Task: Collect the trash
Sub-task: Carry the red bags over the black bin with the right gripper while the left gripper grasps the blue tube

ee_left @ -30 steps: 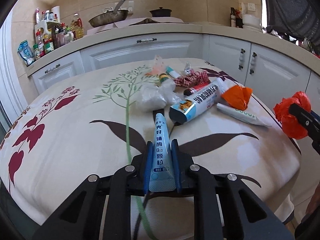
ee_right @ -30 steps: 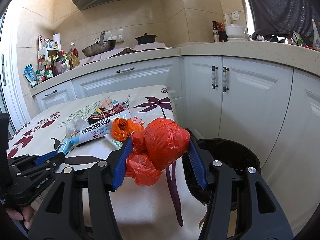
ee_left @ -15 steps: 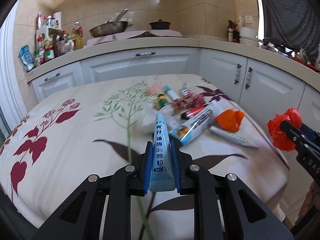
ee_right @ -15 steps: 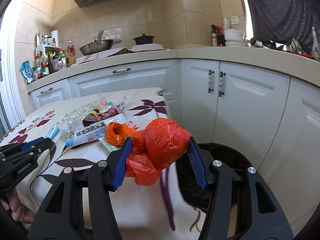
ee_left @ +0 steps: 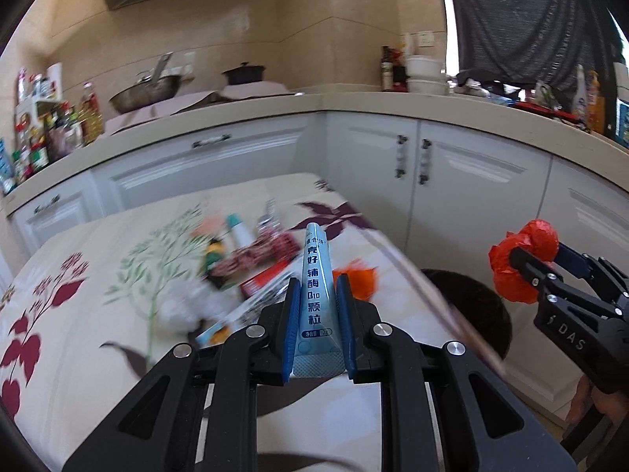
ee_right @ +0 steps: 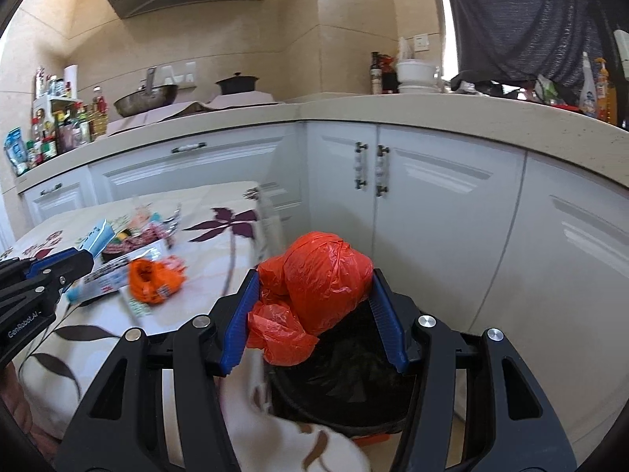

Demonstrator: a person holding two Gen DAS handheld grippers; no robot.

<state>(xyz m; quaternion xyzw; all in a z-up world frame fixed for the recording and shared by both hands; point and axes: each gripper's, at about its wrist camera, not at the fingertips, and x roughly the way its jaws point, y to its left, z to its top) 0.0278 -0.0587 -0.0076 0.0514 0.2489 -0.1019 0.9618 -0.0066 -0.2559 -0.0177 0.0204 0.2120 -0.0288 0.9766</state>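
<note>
My left gripper (ee_left: 315, 295) is shut on a light blue sachet (ee_left: 315, 287) with printed characters, held above the table. It also shows in the right wrist view (ee_right: 84, 257). My right gripper (ee_right: 314, 287) is shut on a crumpled red plastic bag (ee_right: 322, 271), held just above a black trash bin (ee_right: 354, 385) beside the table; it also shows in the left wrist view (ee_left: 519, 271). More trash lies on the floral tablecloth (ee_left: 78, 314): an orange bag (ee_right: 153, 279), a long printed box (ee_right: 114, 271), a red-patterned wrapper (ee_left: 259, 255).
White kitchen cabinets (ee_right: 432, 204) and a beige counter wrap the back and right. The bin (ee_left: 471, 310) stands on the floor between table edge and cabinets. Bottles (ee_left: 51, 126), a wok and a black pot stand on the counter.
Both grippers have swung right and risen, each still holding its item. The red bag has moved from above the table edge to above the bin.
</note>
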